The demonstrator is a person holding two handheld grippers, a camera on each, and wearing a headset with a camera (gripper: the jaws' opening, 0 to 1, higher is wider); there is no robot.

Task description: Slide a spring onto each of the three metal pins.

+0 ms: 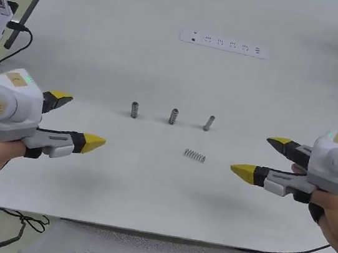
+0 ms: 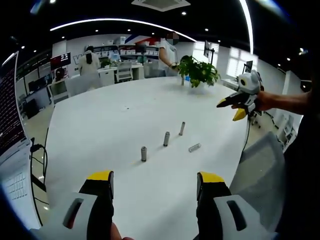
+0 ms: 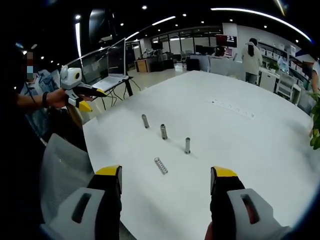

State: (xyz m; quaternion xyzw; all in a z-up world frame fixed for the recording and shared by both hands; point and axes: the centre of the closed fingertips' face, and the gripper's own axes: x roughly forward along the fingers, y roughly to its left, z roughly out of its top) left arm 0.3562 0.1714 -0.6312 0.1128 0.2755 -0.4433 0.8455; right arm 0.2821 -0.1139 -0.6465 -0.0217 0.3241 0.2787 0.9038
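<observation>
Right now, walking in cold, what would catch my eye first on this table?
The yellow-tipped left hand-held gripper and right hand-held gripper hang open at either side of the white table. Between them three metal pins stand in a row, a loose spring lying nearer the person.

Left gripper and right gripper hover above the table, jaws wide apart, empty, tips pointing toward each other.

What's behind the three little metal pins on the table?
Behind the pins, farther across the white table, lies a long white power strip. Nothing stands in front of it, so it shows whole. What its sockets look like inside is too small to tell.
</observation>
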